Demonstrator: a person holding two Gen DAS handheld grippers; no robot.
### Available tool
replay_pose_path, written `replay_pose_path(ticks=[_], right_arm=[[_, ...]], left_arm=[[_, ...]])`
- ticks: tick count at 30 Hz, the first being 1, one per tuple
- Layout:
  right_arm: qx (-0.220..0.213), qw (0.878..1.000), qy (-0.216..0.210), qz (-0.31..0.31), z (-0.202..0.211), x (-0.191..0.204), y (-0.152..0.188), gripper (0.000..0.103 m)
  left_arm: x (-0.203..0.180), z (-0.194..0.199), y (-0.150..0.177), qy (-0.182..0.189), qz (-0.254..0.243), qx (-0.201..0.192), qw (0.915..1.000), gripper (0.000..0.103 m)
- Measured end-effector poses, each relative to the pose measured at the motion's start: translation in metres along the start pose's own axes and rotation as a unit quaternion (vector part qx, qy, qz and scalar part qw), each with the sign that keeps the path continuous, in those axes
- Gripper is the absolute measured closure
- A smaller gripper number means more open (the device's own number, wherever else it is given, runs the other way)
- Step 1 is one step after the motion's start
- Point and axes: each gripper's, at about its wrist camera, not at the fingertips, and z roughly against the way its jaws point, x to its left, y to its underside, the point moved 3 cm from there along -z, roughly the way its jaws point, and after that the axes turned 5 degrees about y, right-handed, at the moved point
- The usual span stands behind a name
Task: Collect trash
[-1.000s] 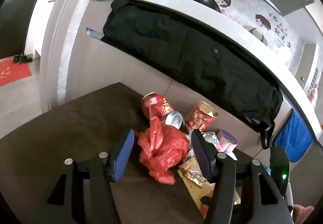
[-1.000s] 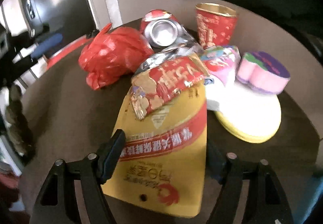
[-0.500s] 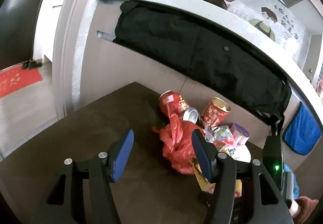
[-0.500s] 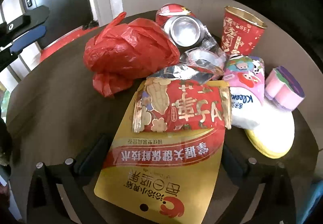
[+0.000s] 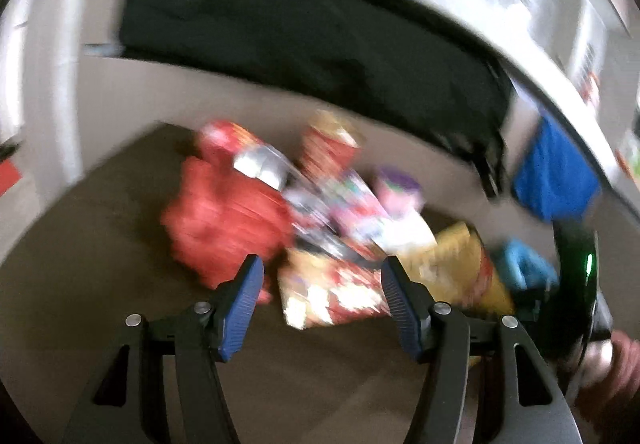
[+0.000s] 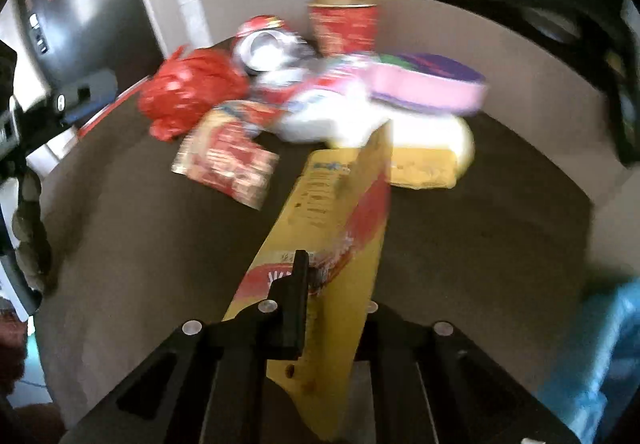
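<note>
The right gripper (image 6: 320, 284) was clamped on the yellow pouch (image 6: 344, 204), which stood on edge above the brown table (image 6: 140, 244). The left gripper (image 5: 322, 284) hung with its jaws apart and empty over a red snack wrapper (image 5: 336, 292), beside what looked, through blur, like a crumpled red bag (image 5: 224, 220).

Right gripper (image 6: 320, 284) jaws clamp yellow pouch (image 6: 332, 228); table (image 6: 480, 244) beneath
</note>
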Motion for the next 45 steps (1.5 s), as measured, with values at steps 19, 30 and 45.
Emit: replay_pose_path(ticks=[19,30,45], right_arm=[[-0.047,0.995,-0.036,-0.077,0.031,-0.055,0.049,0.096],[-0.075,0.992,-0.053,-0.091,0.051,-0.062,0.043,0.097],[-0.085,0.992,-0.034,-0.081,0.081,-0.060,0.035,0.097]], left_arm=[[0.011,-0.073,0.008,-0.111,0.123,0.050,0.9850,0.050],[-0.047,-0.043,0.001,-0.064,0.019,0.005,0.9977,0.087],[-0.088,0.001,-0.016,-0.059,-0.026,-0.045,0.9969,0.087]])
